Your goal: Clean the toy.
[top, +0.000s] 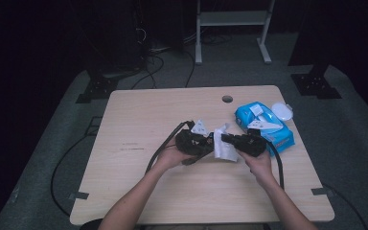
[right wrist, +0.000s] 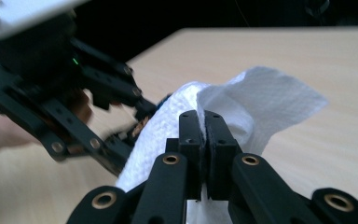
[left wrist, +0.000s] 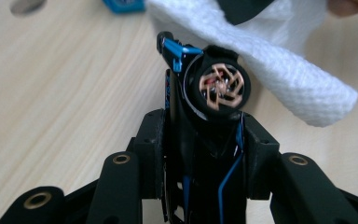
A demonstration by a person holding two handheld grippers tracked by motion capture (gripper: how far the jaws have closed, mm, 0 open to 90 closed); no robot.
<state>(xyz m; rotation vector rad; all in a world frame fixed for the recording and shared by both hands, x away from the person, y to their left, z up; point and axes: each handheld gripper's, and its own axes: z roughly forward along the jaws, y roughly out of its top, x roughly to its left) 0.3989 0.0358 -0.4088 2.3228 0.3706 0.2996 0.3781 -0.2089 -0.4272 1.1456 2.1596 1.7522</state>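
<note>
My right fingers (right wrist: pixel 206 135) are pressed together on the wipe (right wrist: pixel 261 100), which hangs between my two hands above the tabletop (top: pixel 139 110). My left fingers (left wrist: pixel 168 121) pinch a small black round part (left wrist: pixel 220 86), perhaps a motor; the view is unclear. The wipe lies just beyond this part, its long axis running across, so the left hand must bring the part up against it.

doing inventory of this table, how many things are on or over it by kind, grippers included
grippers: 2, left gripper and right gripper
white wipe: 1, pinched in the right gripper
small black and blue motor part: 1, between the left gripper's jaws
blue wipes pack: 1
total: 5
</note>
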